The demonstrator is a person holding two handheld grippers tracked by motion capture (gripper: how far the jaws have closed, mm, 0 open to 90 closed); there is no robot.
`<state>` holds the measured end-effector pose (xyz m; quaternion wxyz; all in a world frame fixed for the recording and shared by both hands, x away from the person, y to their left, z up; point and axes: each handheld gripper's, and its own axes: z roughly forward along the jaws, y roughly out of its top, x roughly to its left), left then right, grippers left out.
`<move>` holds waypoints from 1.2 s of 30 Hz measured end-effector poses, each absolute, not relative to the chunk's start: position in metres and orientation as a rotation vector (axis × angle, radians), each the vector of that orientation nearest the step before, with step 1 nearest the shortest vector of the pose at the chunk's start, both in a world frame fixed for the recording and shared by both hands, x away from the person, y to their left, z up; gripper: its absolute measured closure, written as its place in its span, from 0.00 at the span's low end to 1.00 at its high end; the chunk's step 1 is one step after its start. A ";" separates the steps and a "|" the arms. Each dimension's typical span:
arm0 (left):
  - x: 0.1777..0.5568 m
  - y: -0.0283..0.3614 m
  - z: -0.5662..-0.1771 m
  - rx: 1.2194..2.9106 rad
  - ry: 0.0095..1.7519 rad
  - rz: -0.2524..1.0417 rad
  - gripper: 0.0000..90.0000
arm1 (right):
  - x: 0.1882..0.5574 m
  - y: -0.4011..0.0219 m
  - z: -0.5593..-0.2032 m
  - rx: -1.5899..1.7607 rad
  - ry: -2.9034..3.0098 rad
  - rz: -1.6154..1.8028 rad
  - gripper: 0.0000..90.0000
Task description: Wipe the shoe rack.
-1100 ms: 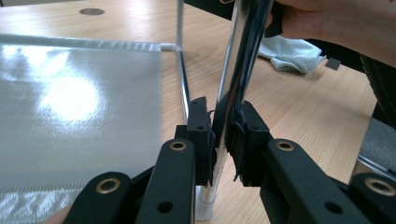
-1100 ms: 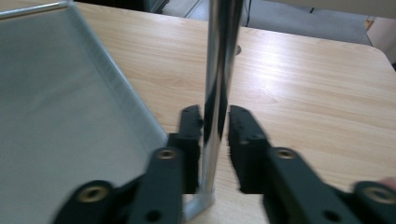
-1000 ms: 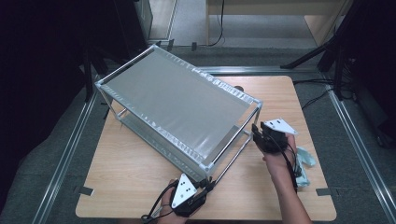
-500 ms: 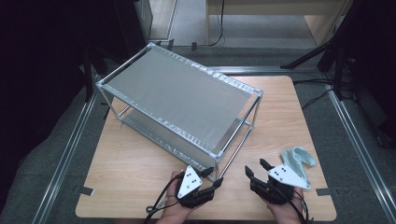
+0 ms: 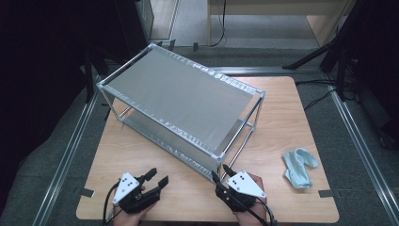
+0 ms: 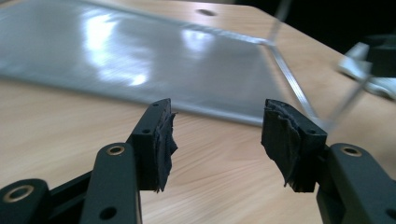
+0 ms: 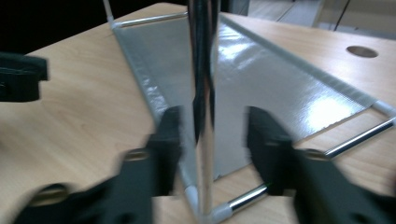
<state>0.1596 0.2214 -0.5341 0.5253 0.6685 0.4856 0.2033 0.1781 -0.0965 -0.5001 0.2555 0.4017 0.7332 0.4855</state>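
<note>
A two-tier metal rack with grey sheet shelves stands slantwise on the wooden table. My right gripper is at the rack's near corner. In the right gripper view the shiny corner post stands between the jaws of this gripper. They have just been closing, and a gap still shows beside the post. My left gripper hovers low near the table's front edge, left of that corner. Its jaws have just been opening and hold nothing; the lower shelf lies ahead.
A crumpled light-blue cloth lies on the table to the right of the rack, also visible as a pale cloth in the left gripper view. Bare wood lies between the rack and the near edge. Metal floor rails run along both sides.
The right gripper came from the rack's right side toward the near edge, then left to the corner post. The left gripper slid left and opened. The rack's near corner sits farther back.
</note>
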 end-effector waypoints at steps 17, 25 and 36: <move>0.195 0.265 -0.529 1.492 1.406 0.667 0.52 | 0.185 -0.186 -0.501 1.232 1.842 1.187 0.89; 0.242 0.286 -0.524 1.468 1.556 0.737 0.50 | 0.182 -0.232 -0.502 1.364 1.721 1.142 0.89; 0.257 0.278 -0.522 1.522 1.421 0.797 0.89 | 0.183 -0.237 -0.502 1.392 1.708 1.139 0.89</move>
